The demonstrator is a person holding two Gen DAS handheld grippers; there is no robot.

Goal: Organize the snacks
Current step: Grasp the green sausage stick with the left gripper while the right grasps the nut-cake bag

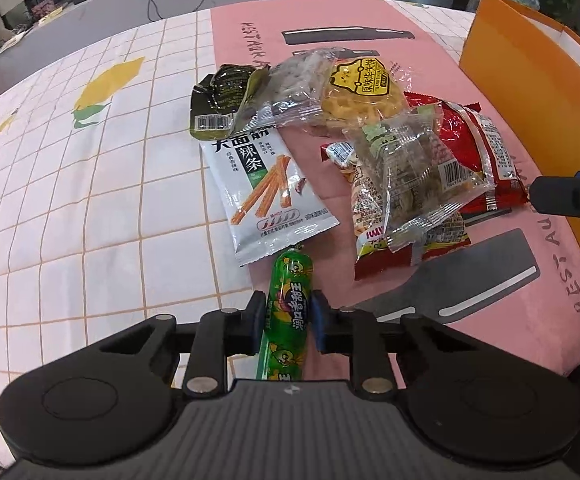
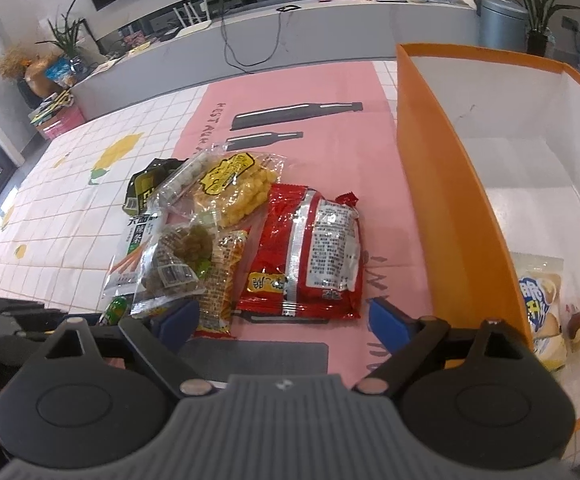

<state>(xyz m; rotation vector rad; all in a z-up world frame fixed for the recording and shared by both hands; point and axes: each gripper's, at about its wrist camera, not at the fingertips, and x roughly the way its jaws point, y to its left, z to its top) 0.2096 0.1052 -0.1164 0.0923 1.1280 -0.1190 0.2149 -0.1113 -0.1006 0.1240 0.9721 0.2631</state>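
Since your left gripper (image 1: 287, 316) is already clamped on the green sausage stick (image 1: 287, 300), note the axis — it runs straight ahead along the fingers, far tip touching the white spicy-strip packet (image 1: 269, 192). Orange box (image 1: 530, 92) sits ahead and well off to that claw's right, past the snack pile (image 1: 390, 140). Your right gripper (image 2: 283, 322) is spread wide, nothing between the pads, red packet (image 2: 310, 252) just ahead of it — box wall (image 2: 442, 200) right beside it, so that hand is nearer the box

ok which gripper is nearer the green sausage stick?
Left. The left gripper is shut on the green sausage stick; the right gripper is open beside the red packet.
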